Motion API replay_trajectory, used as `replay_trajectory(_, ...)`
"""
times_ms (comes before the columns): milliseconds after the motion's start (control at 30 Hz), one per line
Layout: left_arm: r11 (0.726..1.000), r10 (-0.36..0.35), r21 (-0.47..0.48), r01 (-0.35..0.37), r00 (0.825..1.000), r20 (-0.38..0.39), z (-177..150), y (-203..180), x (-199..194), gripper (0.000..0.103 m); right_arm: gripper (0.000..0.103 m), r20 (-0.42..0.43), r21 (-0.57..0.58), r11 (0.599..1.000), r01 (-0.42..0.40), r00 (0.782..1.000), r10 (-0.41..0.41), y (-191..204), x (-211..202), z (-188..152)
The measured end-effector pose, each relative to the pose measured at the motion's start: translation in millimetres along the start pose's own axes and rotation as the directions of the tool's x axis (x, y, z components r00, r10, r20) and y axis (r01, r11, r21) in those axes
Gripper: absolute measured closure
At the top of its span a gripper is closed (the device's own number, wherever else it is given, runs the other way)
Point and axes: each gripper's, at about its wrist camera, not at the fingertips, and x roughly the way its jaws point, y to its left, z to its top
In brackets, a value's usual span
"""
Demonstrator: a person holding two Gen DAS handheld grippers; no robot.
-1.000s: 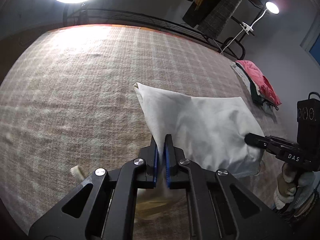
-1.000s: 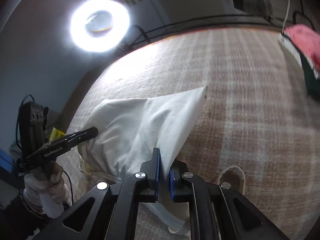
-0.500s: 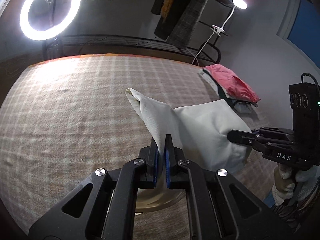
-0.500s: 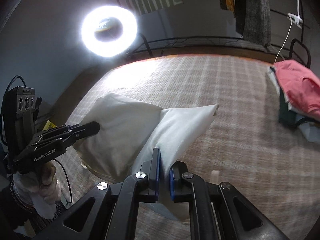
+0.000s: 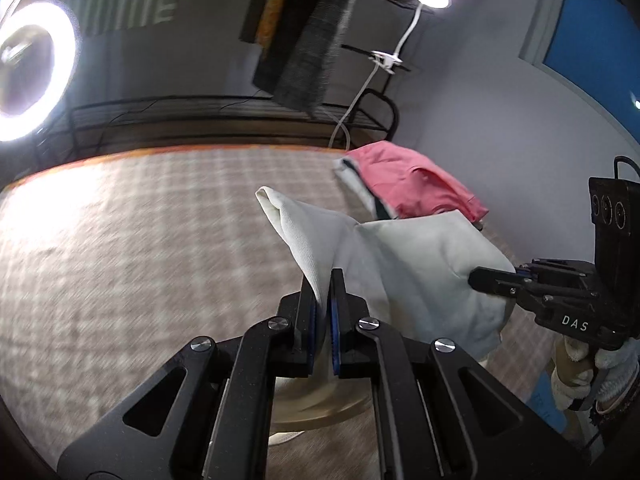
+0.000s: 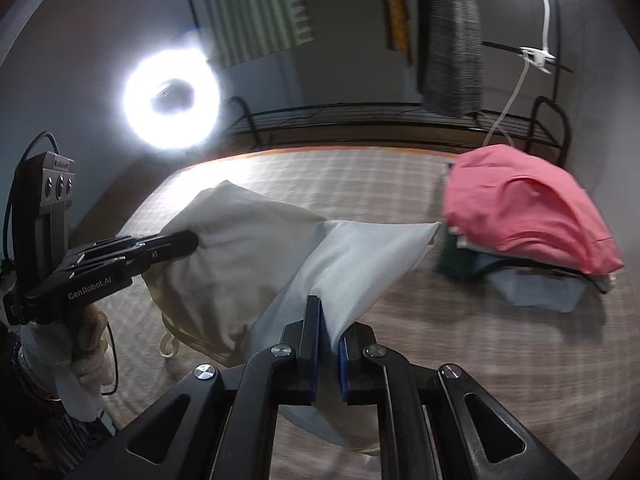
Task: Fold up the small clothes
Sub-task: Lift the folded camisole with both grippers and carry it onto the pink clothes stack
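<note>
Jaws of both grippers clamp the white garment (image 5: 420, 264); only right view shows folded pile's (image 6: 528, 216) base

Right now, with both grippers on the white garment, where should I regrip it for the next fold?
Probably the free folded corner of the white garment, approached from above on its far side. That corner sticks out stiff and clear of the plaid surface. The left gripper and right gripper are each shut on a nearer edge.
</note>
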Motion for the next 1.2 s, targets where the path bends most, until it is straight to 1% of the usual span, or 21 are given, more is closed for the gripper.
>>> replay_trajectory(200,0.999,-0.045,0.025,0.045,0.999,0.018,36,-36,44,0.1,0.098,0.023,-0.009,0.996,0.093,0.995,-0.093,-51,-17,13)
replay_trajectory(333,0.996,-0.074,0.044,0.073,0.997,0.035,62,-62,74,0.1,0.098,0.041,-0.015,0.987,0.161,0.986,-0.161,-87,-28,29)
replay_trajectory(467,0.994,-0.094,0.062,0.09,0.994,0.058,91,-87,108,0.1,0.098,0.065,-0.018,0.973,0.231,0.971,-0.229,-126,-33,53)
replay_trajectory(567,0.993,-0.095,0.078,0.088,0.992,0.086,110,-104,134,0.1,0.098,0.08,-0.03,0.959,0.28,0.958,-0.277,-154,-31,74)
replay_trajectory(733,0.994,-0.094,0.062,0.087,0.988,0.122,134,-124,172,0.1,0.098,0.096,-0.052,0.94,0.337,0.939,-0.331,-191,-22,101)
replay_trajectory(800,0.995,-0.093,0.049,0.088,0.988,0.12,139,-128,186,0.1,0.098,0.102,-0.047,0.936,0.349,0.934,-0.343,-207,-18,110)
replay_trajectory(933,0.998,-0.058,0.038,0.055,0.993,0.099,137,-134,216,0.1,0.098,0.105,-0.025,0.933,0.358,0.929,-0.354,-243,-1,120)
replay_trajectory(1033,0.999,-0.027,0.041,0.025,0.998,0.061,132,-135,235,0.1,0.099,0.088,0.016,0.939,0.345,0.935,-0.345,-263,16,116)
replay_trajectory(1067,0.999,-0.018,0.038,0.017,0.999,0.035,130,-134,244,0.1,0.1,0.076,0.031,0.941,0.338,0.938,-0.34,-270,24,113)
replay_trajectory(1200,0.999,0.027,0.022,-0.026,0.999,-0.025,119,-129,259,0.1,0.1,0.025,0.065,0.938,0.341,0.939,-0.343,-288,45,103)
